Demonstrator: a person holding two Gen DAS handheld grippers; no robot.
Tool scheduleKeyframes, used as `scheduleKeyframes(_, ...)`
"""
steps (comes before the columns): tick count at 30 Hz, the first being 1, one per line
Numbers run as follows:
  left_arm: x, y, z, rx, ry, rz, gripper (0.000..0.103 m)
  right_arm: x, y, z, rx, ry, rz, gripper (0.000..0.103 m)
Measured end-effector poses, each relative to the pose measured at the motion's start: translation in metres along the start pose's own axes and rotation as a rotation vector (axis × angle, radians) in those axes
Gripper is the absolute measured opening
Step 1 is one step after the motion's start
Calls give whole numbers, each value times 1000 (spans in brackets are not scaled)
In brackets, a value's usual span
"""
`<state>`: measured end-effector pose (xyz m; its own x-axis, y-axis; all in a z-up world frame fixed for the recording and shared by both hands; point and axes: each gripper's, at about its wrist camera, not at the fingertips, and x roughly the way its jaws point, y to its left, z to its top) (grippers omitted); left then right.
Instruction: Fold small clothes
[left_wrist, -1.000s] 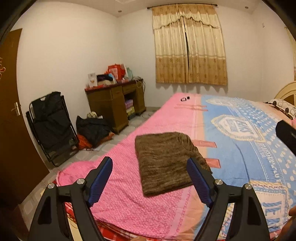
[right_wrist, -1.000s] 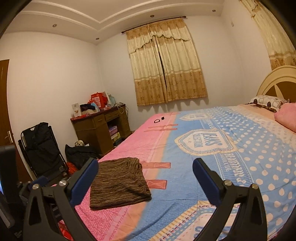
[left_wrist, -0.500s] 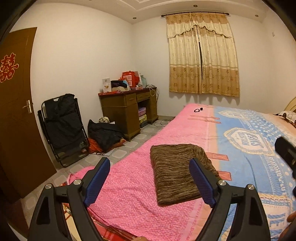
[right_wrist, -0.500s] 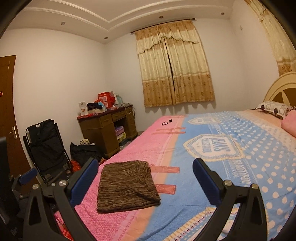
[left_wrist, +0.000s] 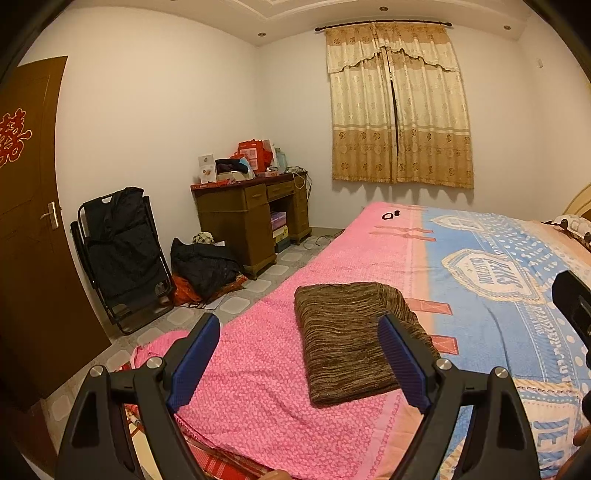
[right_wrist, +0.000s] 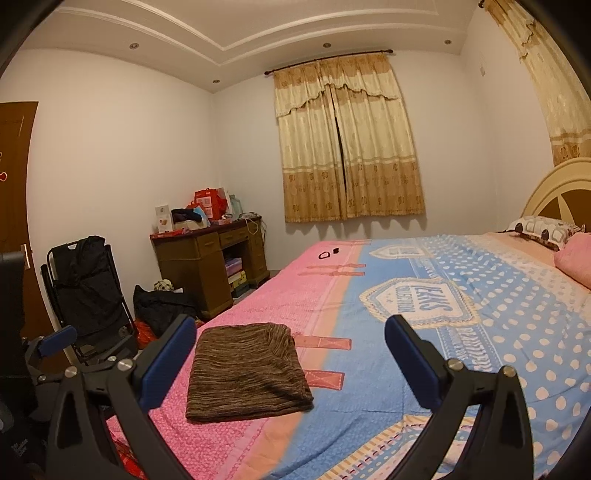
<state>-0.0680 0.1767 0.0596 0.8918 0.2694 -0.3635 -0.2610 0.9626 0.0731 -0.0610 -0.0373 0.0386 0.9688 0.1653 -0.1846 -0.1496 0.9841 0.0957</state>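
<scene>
A brown striped garment (left_wrist: 347, 339) lies folded into a flat rectangle on the pink part of the bed (left_wrist: 258, 369); it also shows in the right wrist view (right_wrist: 243, 369). My left gripper (left_wrist: 299, 365) is open and empty, held above the near bed edge, short of the garment. My right gripper (right_wrist: 291, 369) is open and empty, held above the bed to the right of the garment. Neither gripper touches the cloth.
The bed (right_wrist: 461, 332) has a pink and blue cover, with pillows (right_wrist: 543, 229) at the headboard and small black items (left_wrist: 391, 215) at its far edge. A wooden desk (left_wrist: 247, 218), a black folding chair (left_wrist: 122, 254) and dark bags (left_wrist: 203, 266) stand on the floor at the left.
Both grippers have drawn back and tilted up, away from the folded garment, so more of the room and ceiling shows. The garment has not moved.
</scene>
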Motion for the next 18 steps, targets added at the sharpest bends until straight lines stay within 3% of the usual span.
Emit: scheduleKeyframes(18, -1, -5, -2, 20, 8, -1, 88, 4, -10, -5, 27, 32, -6, 103)
